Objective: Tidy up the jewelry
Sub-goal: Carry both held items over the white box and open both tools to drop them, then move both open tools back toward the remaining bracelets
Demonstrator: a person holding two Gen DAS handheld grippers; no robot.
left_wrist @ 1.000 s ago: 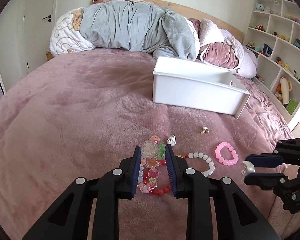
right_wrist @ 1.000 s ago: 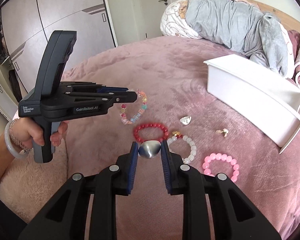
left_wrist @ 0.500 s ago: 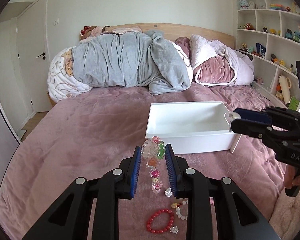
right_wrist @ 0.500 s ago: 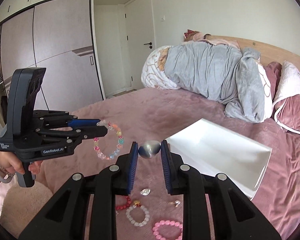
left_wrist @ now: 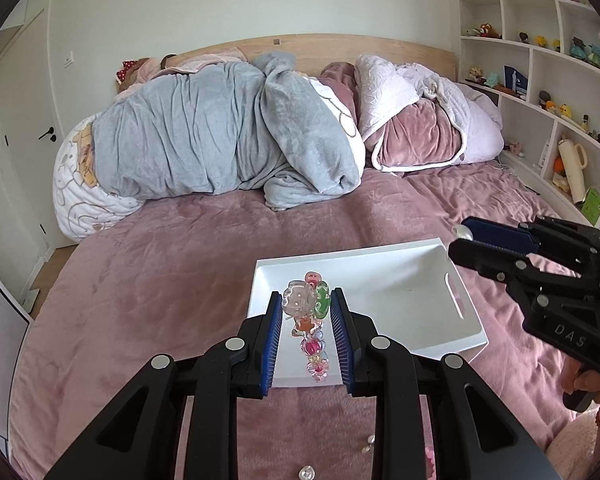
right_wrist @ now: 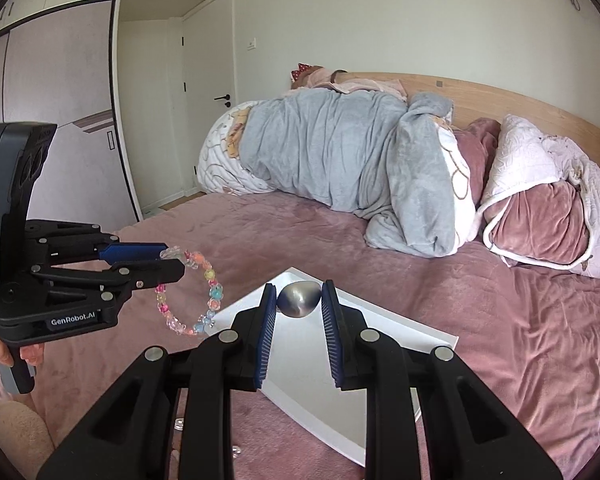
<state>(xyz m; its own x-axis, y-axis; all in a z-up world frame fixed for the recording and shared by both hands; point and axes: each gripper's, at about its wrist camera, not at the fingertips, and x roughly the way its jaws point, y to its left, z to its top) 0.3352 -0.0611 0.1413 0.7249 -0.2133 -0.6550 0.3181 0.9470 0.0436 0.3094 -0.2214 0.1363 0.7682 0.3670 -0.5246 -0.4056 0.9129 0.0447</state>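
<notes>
My left gripper is shut on a colourful bead bracelet, which hangs from the fingertips over the near left part of the white box. The bracelet also shows in the right wrist view, dangling from the left gripper. My right gripper is shut on a silver oval piece and holds it above the white box. In the left wrist view the right gripper hovers over the box's right rim with the silver piece at its tip.
The box sits on a pink plush bedspread. A grey blanket and pillows lie piled at the headboard. Small loose jewelry pieces lie on the bed near me. Shelves with toys stand at the right.
Both grippers have risen from the bed and moved forward over the white box, each carrying its piece. The remaining bracelets have dropped out of view below.
</notes>
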